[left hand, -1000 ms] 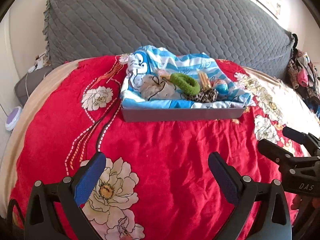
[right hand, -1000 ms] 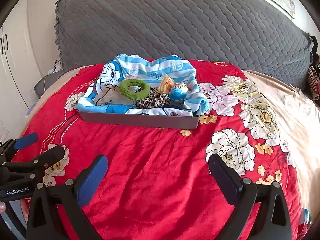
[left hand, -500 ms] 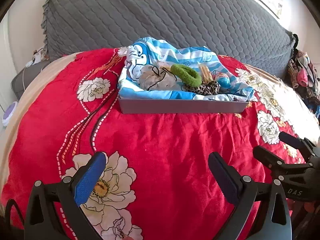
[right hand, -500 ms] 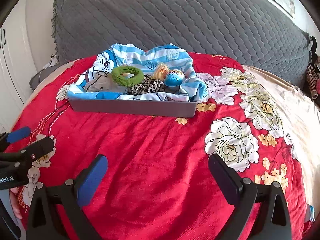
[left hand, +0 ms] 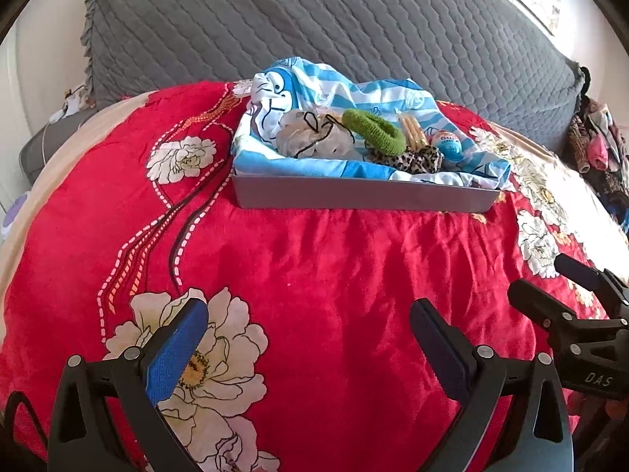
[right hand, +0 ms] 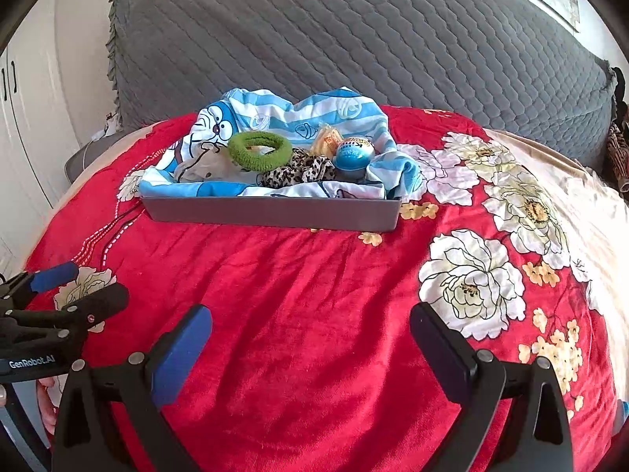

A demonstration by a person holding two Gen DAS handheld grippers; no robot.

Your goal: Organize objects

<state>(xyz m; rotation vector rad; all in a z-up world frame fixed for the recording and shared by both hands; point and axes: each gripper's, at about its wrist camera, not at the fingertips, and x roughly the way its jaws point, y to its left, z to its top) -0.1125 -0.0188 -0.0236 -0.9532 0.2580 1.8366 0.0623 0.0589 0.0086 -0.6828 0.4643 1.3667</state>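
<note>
A grey tray (left hand: 361, 196) (right hand: 271, 212) sits on the red floral blanket, lined with a blue striped cartoon cloth (left hand: 314, 82) (right hand: 291, 118). In it lie a green hair tie (left hand: 373, 129) (right hand: 260, 150), a leopard scrunchie (left hand: 416, 159) (right hand: 298, 169), a blue egg-shaped toy (left hand: 446, 142) (right hand: 354, 155), a yellow snack packet (left hand: 412, 133) (right hand: 326, 139) and a grey scrunchie (left hand: 314, 139) (right hand: 208, 167). My left gripper (left hand: 308, 334) is open and empty, well short of the tray. My right gripper (right hand: 310, 338) is open and empty, also short of it.
A grey quilted cushion (left hand: 314, 19) (right hand: 354, 39) stands behind the tray. Clothes (left hand: 597, 141) are piled at the far right. A white cupboard (right hand: 23, 118) is at the left. Each gripper shows at the edge of the other's view (left hand: 578, 314) (right hand: 51, 314).
Both grippers have moved forward and lower toward the tray, which now looks nearer. Both stay open and empty.
</note>
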